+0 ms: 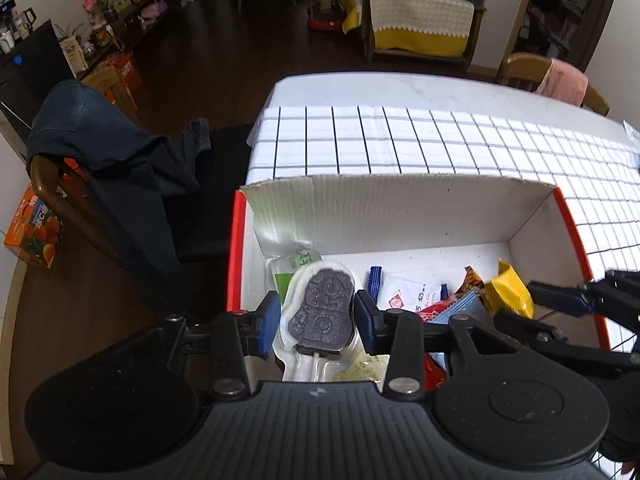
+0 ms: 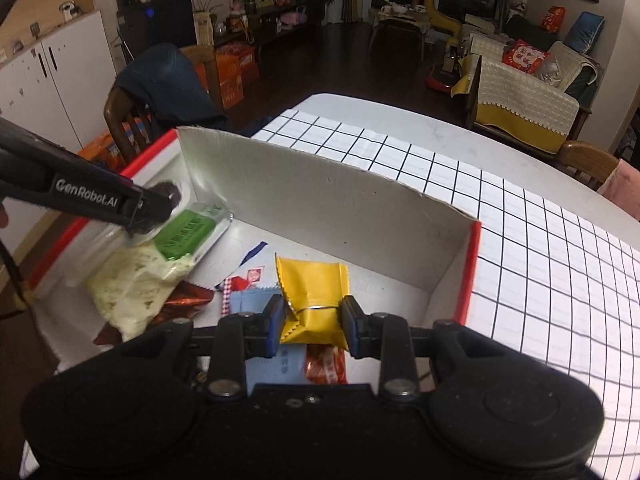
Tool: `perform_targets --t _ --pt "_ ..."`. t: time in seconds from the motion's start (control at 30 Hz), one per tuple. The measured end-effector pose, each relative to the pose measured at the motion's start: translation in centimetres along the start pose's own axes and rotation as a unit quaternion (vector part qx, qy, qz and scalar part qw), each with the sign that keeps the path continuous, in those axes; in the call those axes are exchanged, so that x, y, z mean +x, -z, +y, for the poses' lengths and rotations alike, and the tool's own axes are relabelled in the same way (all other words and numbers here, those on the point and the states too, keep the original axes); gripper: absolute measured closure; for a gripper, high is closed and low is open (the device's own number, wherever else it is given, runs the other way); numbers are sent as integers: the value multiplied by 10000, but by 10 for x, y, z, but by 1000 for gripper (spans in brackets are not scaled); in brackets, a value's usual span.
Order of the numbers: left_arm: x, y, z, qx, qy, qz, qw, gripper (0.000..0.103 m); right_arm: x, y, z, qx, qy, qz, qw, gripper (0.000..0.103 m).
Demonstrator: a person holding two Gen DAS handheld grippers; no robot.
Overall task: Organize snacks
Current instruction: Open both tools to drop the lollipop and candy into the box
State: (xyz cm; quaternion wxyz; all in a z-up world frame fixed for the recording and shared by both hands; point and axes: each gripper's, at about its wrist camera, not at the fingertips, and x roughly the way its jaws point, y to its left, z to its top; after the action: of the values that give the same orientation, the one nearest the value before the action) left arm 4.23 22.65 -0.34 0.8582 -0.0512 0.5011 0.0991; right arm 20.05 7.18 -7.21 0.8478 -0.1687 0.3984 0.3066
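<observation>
Now mid-sort: your left gripper (image 1: 316,320) clamps the dark chocolate lolly pack (image 1: 320,312), right gripper (image 2: 312,320) pinches the yellow packet (image 2: 314,300), both over the box (image 2: 320,208); next, set each down in its spot

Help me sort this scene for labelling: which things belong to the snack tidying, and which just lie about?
Job: box, chocolate lolly, yellow packet, green packet, left gripper, right gripper.
Lying about: checked cloth, draped chair, sofa.

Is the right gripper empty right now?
No, the right gripper is shut on the yellow snack packet, its blue pads pressing the wrapper from both sides above the box.
</observation>
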Motion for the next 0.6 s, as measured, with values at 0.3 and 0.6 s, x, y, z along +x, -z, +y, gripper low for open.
perform_targets --t 0.3,0.6 --pt "15 -4 -3 98 -12 230 9997 64 27 -6 1 -226 81 269 9994 72" --pt "6 1 -7 116 33 78 9999 64 18 -6 -5 -42 -88 170 9998 64"
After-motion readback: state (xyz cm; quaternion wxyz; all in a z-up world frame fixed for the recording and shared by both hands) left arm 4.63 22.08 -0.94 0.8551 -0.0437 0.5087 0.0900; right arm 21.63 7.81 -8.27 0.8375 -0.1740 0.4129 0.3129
